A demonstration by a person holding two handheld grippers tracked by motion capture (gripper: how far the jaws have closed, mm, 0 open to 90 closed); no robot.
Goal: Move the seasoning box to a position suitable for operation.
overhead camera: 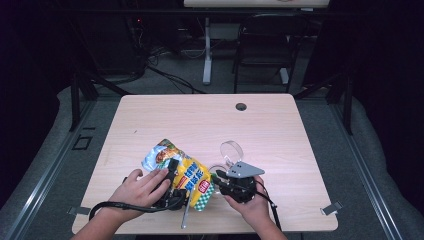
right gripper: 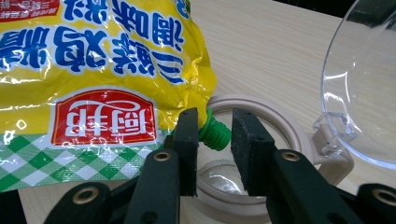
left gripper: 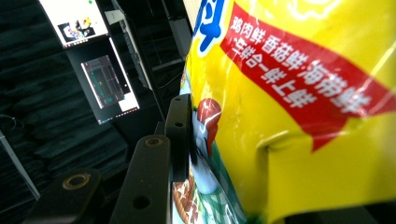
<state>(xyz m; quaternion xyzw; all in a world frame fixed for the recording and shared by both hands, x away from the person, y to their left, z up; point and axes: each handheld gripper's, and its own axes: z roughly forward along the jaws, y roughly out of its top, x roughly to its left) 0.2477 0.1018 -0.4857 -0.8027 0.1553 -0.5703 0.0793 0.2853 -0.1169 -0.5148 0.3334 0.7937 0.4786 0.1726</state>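
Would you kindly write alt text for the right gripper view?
The right gripper has its black jaws open around the green spout of a yellow seasoning pouch. Beneath lies a beige-rimmed container with its clear hinged lid raised, on a wooden table.

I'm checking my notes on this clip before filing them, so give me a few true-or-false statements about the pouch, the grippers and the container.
1. The left gripper clamps the yellow pouch. True.
2. The pouch's spout cap is red. False: it is green.
3. The right gripper has its fingers spread around the cap. True.
4. The clear lid is shut flat on the beige container. False: it stands open.
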